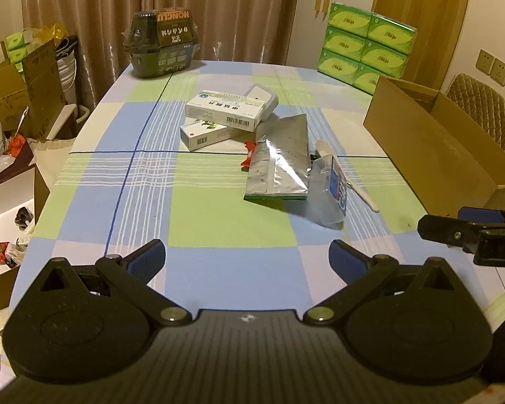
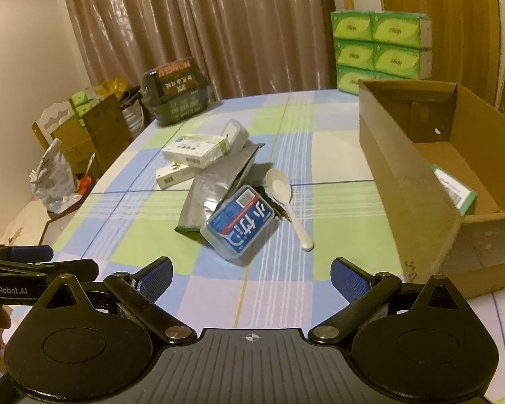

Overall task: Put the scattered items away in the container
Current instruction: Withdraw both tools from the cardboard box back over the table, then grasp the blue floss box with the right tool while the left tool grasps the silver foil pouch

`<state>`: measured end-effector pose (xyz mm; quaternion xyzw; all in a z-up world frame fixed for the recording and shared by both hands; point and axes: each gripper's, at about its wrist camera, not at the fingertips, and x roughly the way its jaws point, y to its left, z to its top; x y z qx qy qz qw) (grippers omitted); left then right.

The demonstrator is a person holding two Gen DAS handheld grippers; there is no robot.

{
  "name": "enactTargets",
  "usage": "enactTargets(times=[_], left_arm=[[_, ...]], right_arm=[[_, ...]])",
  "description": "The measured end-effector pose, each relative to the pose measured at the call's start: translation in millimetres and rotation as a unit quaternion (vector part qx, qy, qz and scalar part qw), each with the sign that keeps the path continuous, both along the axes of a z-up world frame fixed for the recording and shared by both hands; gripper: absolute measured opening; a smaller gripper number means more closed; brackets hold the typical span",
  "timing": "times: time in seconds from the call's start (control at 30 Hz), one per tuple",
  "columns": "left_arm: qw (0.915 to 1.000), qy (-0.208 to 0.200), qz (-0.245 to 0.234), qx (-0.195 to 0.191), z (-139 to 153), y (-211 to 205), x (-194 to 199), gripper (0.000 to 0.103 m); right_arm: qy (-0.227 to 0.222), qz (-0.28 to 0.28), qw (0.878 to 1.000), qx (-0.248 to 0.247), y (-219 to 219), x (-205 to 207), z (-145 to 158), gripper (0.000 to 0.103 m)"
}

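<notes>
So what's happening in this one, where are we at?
A person holds a gripper in each hand above a checked table. The left gripper and right gripper are both open and empty. A small pile remains on the table: two white boxes, a foil pouch, a blue-labelled plastic case and a white spoon. The cardboard box to the right already holds one green-edged box.

Green tissue packs [image 2: 382,48] stacked at one o'clock, a dark bowl package [image 2: 176,92] at eleven, brown curtains [image 2: 198,23] behind the checked tablecloth [image 2: 144,239].
</notes>
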<state>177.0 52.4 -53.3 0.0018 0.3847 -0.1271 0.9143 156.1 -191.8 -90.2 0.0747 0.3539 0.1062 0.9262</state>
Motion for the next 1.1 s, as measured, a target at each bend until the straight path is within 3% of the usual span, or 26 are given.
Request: enactTargets(times=[0.9, 1.1], left_arm=[[0.9987, 0.007, -0.03, 0.041, -31, -8, 92, 0.101], [0.9985, 0.005, -0.03, 0.046, -36, -9, 110, 0.101]], right_arm=[[0.055, -0.03, 0.994, 0.093, 14, 109, -55, 0.097], [0.081, -0.041, 0.989, 0.119, 12, 128, -72, 0.08]])
